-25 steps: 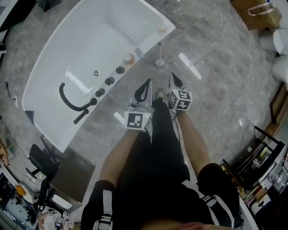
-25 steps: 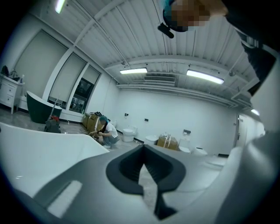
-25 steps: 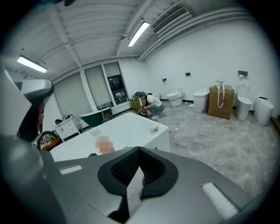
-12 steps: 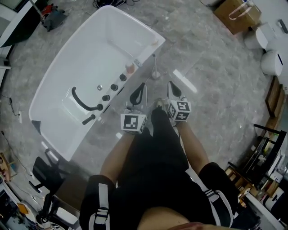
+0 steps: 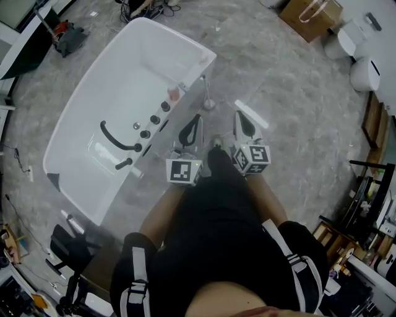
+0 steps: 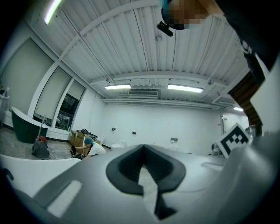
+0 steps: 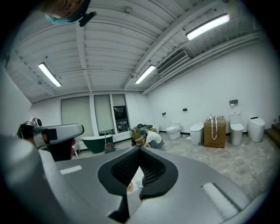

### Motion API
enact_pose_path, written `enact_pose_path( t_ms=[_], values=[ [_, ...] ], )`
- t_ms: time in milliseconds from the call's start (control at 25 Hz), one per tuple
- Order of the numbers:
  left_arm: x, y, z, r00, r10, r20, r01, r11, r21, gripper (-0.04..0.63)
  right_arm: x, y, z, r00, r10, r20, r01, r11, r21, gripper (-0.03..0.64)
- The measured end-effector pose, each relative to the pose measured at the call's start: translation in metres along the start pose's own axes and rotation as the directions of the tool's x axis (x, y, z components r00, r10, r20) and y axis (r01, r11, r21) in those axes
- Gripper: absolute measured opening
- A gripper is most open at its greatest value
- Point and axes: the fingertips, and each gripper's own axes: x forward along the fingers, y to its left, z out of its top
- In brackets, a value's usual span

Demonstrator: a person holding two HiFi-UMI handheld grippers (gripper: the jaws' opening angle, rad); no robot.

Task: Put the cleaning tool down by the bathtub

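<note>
The cleaning tool (image 5: 209, 103), a thin rod on a small round base, stands upright on the grey floor just off the corner of the white bathtub (image 5: 197, 67). Nothing holds it. My left gripper (image 5: 197, 117) and right gripper (image 5: 240, 114) hang side by side in front of my body, well above the floor and short of the tool. Both are shut with nothing between the jaws. In the left gripper view the left gripper (image 6: 143, 147) points level across the room. In the right gripper view the right gripper (image 7: 139, 149) points out over the showroom floor.
Black knobs (image 5: 154, 119) and a black faucet (image 5: 117, 141) sit on the tub. A cardboard box (image 5: 309, 15) and white toilets (image 5: 365, 68) stand at the back right, shelves (image 5: 365, 204) to the right. A person (image 7: 148, 138) crouches far off beside a green tub (image 7: 98, 143).
Both grippers have risen away from the floor, still shut and empty. The tub and the tool look smaller and farther below. The tool has stayed standing by the tub.
</note>
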Motion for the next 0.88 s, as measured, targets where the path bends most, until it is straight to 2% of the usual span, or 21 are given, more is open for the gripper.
enact_pose_path(
  t_ms=[360, 880],
  values=[
    [-0.014, -0.013, 0.007, 0.999, -0.038, 0.012, 0.038, 0.999, 0.007, 0.008, -0.042, 0.014, 0.017, 0.998, -0.004, 0.065, 0.003, 1.0, 0.003, -0.002],
    [-0.009, -0.014, 0.001, 0.999, -0.05, -0.012, 0.05, 0.999, 0.004, 0.007, -0.051, 0.018, 0.014, 0.998, -0.008, 0.055, 0.008, 1.0, -0.007, -0.003]
  ],
)
